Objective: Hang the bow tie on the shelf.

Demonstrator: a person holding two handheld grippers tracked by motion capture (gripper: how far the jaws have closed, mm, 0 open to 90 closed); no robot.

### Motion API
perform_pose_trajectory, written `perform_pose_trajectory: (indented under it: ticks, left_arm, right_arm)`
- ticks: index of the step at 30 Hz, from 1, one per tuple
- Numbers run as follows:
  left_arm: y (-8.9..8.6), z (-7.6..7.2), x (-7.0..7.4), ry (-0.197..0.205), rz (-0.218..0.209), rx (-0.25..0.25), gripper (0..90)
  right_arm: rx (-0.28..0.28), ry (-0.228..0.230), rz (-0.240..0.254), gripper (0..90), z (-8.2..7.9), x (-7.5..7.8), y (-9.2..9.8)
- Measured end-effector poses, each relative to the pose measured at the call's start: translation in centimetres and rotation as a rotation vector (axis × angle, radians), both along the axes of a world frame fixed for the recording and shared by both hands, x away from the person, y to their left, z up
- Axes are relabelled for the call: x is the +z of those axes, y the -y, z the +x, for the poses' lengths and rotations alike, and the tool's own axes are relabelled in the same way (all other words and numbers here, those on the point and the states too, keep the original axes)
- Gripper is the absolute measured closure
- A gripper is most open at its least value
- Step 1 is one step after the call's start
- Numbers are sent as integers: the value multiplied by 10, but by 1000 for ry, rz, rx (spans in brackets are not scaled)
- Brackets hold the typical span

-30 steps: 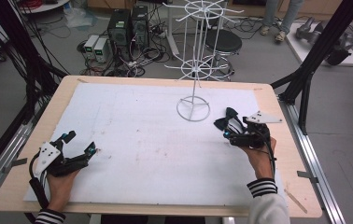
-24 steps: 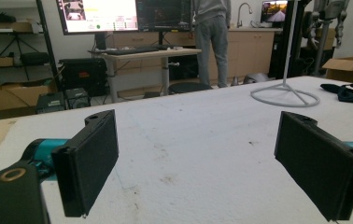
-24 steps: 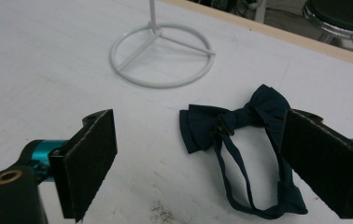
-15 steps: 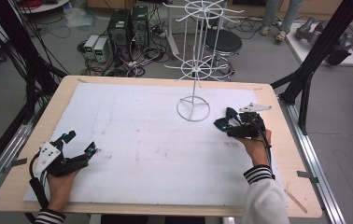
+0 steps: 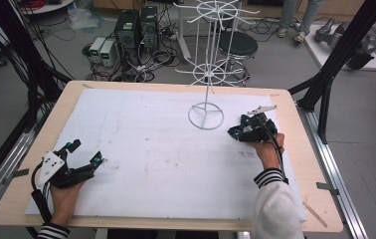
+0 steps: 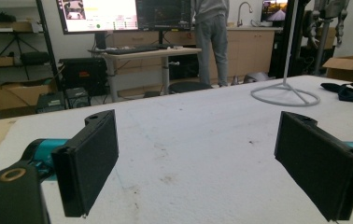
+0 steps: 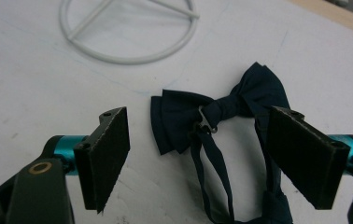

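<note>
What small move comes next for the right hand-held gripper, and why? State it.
Probably ease the right hand-held gripper down and close on the bow tie's knot. Its jaws, which have just been closing, stand open astride the dark bow tie, which lies flat on the white mat, pads not yet touching it.

Tabletop and the items that lay directly on it.
The wooden tabletop (image 5: 295, 149) carried a white sheet (image 5: 156, 149) over most of its surface; on the sheet stood a white wire rack (image 5: 206, 115) on its ring base, and just beside it lay a dark bow tie (image 7: 221, 114), flat, strap trailing.
</note>
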State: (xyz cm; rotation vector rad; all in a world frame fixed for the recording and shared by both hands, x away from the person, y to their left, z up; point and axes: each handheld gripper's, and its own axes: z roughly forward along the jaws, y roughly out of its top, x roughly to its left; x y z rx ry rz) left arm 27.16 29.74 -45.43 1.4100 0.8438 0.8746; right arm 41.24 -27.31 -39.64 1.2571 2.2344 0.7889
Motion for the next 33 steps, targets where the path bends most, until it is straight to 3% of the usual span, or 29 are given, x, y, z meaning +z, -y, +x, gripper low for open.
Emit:
perform_pose_trajectory:
  ticks: [2, 6, 9, 16, 21, 28, 33]
  left_arm:
    - [0, 0, 0, 0, 0, 0, 140]
    - [0, 0, 0, 0, 0, 0, 140]
    - [0, 0, 0, 1, -3, 1, 140]
    - [0, 0, 0, 1, -1, 1, 140]
    - [0, 0, 0, 1, -1, 1, 140]
    - [0, 0, 0, 0, -3, 1, 141]
    - [0, 0, 0, 0, -3, 0, 141]
  right_arm:
    - [6, -6, -25, 211, 2, -1, -2]
    - [-2, -24, -30, 252, 6, -5, -3]
    - [-14, -69, -49, 353, 10, -11, -5]
    - [-30, -69, -94, 461, 13, -12, -6]
    - [-16, -97, -139, 512, 14, -17, -7]
    - [-7, -108, -139, 570, 16, -19, -9]
    - [-3, -121, -149, 668, 17, -21, -9]
